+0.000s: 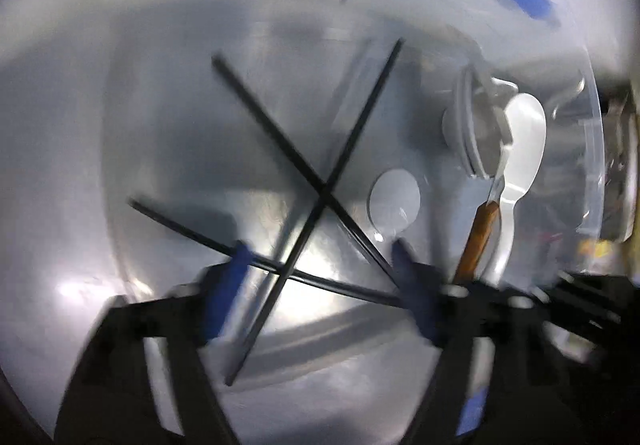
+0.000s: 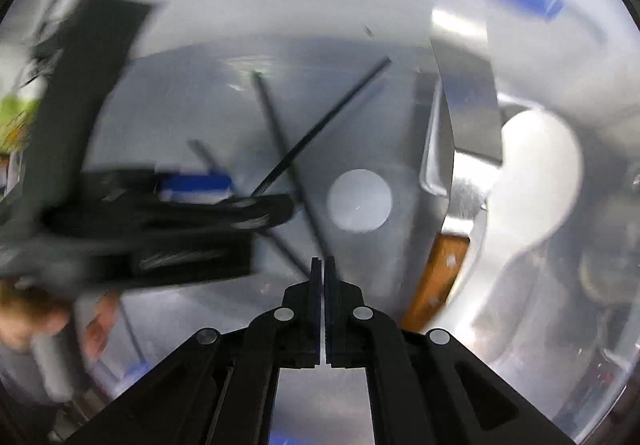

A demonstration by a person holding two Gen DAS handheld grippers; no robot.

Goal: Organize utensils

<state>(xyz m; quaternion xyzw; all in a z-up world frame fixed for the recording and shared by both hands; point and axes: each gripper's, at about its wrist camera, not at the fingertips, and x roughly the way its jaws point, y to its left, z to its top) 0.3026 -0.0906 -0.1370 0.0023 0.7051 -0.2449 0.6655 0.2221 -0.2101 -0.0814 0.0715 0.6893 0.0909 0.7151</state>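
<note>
Pale grey tabletop [image 1: 60, 125] is seen beneath a clear plastic container [image 1: 596, 149]. 3 black chopsticks [image 1: 304, 165] lie crossed inside it, beside a white spoon [image 1: 524, 141] and a wooden-handled knife [image 1: 480, 233]. The left gripper [image 1: 320, 257] is spread wide above the chopsticks, gripping nothing; the right gripper [image 2: 323, 265] is closed and empty.

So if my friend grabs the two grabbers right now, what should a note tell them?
Left gripper: open, over the crossed black chopsticks in the clear bin, gripping nothing.
Right gripper: shut; a chopstick runs to its tips, but a grip isn't clear.
Cleaver and white spoon lie on the bin's right side.
Done: utensils are in the bin.
Left: straighten the chopsticks, probably.
</note>
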